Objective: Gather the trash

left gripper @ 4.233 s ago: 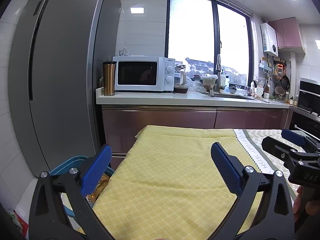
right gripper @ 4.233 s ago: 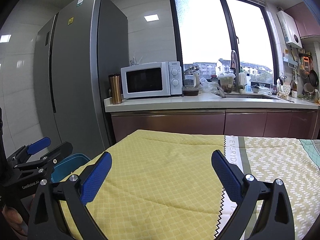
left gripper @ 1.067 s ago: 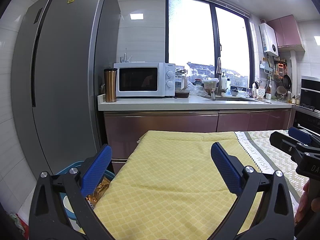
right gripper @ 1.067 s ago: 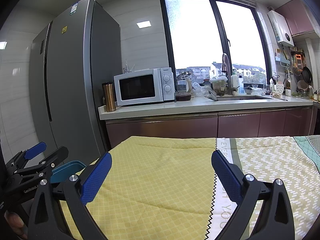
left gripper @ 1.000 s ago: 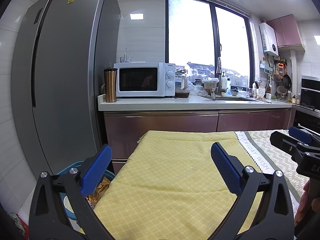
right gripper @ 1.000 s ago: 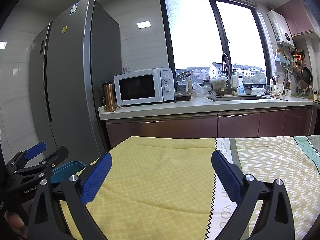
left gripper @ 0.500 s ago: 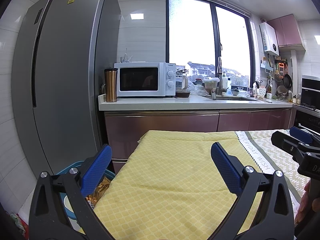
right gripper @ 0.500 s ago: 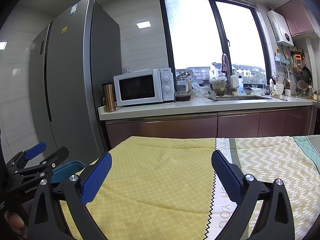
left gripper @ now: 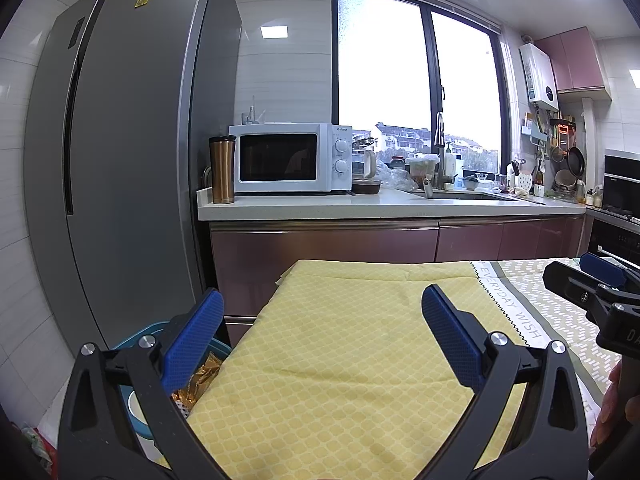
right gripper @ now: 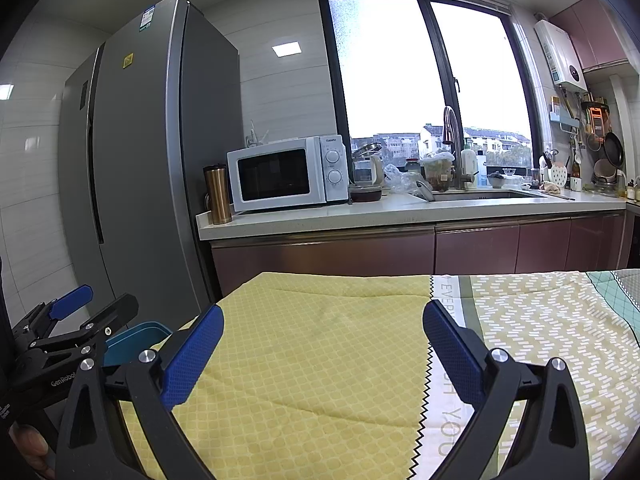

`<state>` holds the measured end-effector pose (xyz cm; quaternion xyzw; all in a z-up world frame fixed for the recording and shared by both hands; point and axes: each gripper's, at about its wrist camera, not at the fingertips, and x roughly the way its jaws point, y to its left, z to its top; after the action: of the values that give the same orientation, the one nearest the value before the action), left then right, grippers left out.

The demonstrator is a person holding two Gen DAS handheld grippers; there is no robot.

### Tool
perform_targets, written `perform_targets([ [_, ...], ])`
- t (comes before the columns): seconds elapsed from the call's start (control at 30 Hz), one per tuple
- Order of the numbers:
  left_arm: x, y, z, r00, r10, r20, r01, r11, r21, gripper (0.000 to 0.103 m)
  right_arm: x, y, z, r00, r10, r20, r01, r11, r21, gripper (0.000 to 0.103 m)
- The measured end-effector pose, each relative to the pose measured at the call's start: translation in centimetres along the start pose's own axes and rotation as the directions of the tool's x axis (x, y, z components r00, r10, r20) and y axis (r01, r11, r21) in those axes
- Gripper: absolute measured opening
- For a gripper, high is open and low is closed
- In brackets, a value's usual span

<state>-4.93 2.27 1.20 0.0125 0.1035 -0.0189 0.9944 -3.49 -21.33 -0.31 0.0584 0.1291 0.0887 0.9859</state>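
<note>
My left gripper [left gripper: 322, 312] is open over the yellow-patterned tablecloth [left gripper: 340, 360], with nothing between its blue pads. Below its left finger stands a blue bin [left gripper: 132, 334] on the floor beside the table, holding crumpled gold wrapper trash [left gripper: 198, 380] and a white cup [left gripper: 136, 406]. My right gripper [right gripper: 323, 334] is open too, empty, held above the same cloth [right gripper: 320, 360]. In the right wrist view the left gripper [right gripper: 80, 320] shows at the far left above the bin [right gripper: 136, 338]. No loose trash shows on the cloth.
Behind the table runs a counter [left gripper: 380, 204] with a white microwave [left gripper: 288, 158], a copper tumbler [left gripper: 221, 170] and a sink with tap [left gripper: 440, 160]. A tall grey fridge [left gripper: 132, 160] stands at left. An oven [left gripper: 618, 216] is at right.
Since 4.2 s ago both grippers have tilted slightly upward and the kitchen sits a little lower in view; over the last second almost nothing has moved. Both stay open and empty.
</note>
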Motion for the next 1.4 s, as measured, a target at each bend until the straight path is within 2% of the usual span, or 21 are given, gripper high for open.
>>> perform_targets([
  [1.23,0.6,-0.5,-0.9,1.0,0.0,-0.011,0.001,1.0,0.01,0.097,0.0,0.1,-0.2,1.0,-0.002,0.0,0.002,1.0,0.002,0.096],
  [1.33,1.2,-0.7,-1.1,0.999,-0.009,-0.043,0.01,1.0,0.013,0.097,0.1,-0.2,-0.4,1.0,-0.004,-0.004,0.004,1.0,0.004,0.096],
  [1.4,2.2,-0.7,-1.3,0.995,-0.016,-0.098,0.016,1.0,0.001,0.097,0.3,-0.5,-0.5,1.0,-0.008,-0.012,0.008,1.0,0.008,0.096],
])
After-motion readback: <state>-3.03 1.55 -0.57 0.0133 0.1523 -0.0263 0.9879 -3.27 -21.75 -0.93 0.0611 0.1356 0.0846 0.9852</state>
